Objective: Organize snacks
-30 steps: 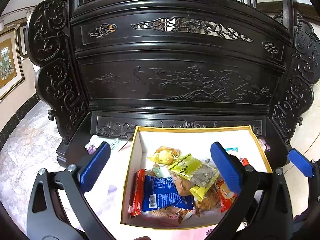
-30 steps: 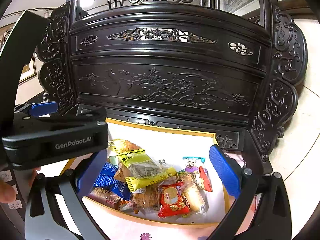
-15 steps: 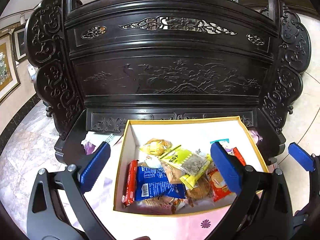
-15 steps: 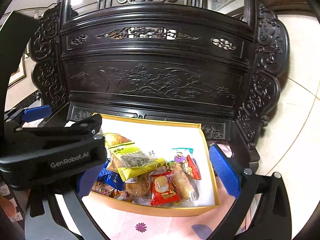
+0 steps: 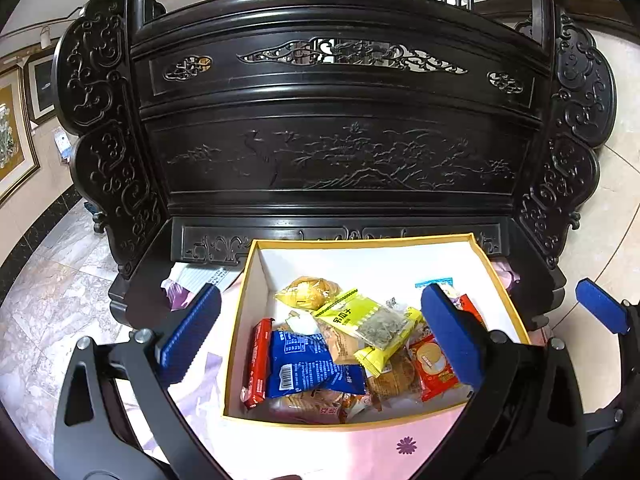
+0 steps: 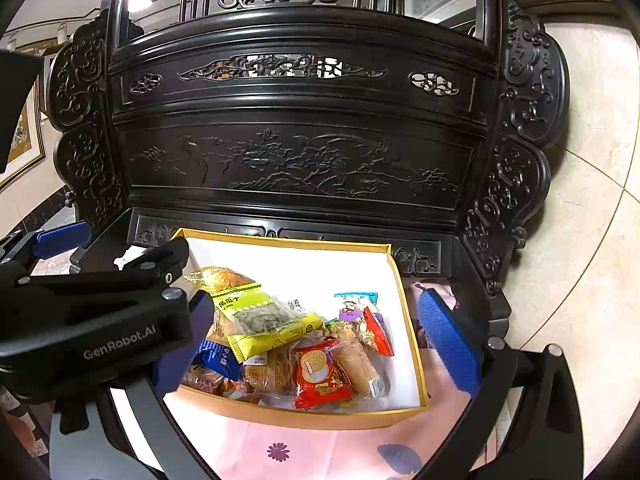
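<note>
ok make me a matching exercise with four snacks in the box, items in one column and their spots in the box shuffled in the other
Items:
1. red stick pack
2. blue packet
3. yellow seed packet
4. golden bun

Places:
A. on top of the pile, in the middle
B. nearest the back wall of the box
C. along the left wall
D. just right of the red stick pack

Pairs: 1-C, 2-D, 3-A, 4-B
</note>
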{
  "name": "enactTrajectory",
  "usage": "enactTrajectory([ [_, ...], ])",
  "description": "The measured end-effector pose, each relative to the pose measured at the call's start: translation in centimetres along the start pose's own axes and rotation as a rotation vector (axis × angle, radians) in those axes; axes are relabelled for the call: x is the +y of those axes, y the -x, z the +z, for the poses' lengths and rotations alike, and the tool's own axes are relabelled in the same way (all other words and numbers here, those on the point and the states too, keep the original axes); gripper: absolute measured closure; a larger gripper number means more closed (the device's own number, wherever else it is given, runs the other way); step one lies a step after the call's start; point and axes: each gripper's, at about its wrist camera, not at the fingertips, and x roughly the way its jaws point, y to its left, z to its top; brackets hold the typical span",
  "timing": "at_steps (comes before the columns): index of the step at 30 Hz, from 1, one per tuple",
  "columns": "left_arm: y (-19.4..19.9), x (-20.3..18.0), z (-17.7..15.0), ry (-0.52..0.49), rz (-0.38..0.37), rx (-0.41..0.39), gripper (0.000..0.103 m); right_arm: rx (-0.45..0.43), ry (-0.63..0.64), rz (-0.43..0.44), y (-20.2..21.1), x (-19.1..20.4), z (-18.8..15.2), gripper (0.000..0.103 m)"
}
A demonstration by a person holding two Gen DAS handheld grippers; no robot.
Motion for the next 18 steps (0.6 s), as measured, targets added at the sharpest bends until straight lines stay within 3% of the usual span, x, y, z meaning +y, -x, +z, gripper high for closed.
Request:
enactTrajectory([
  [5,-0.01,-0.05,-0.02,-0.002,-0.021,0.008,0.002,0.0,0.007,0.002,-0.01,0.21,-0.06,0.001],
  [18,-0.58,0.03,0.0,-0.009,0.023,0.013,0.002,0.007,0.011,0.002,-0.35,0.3,-0.1,0.001],
])
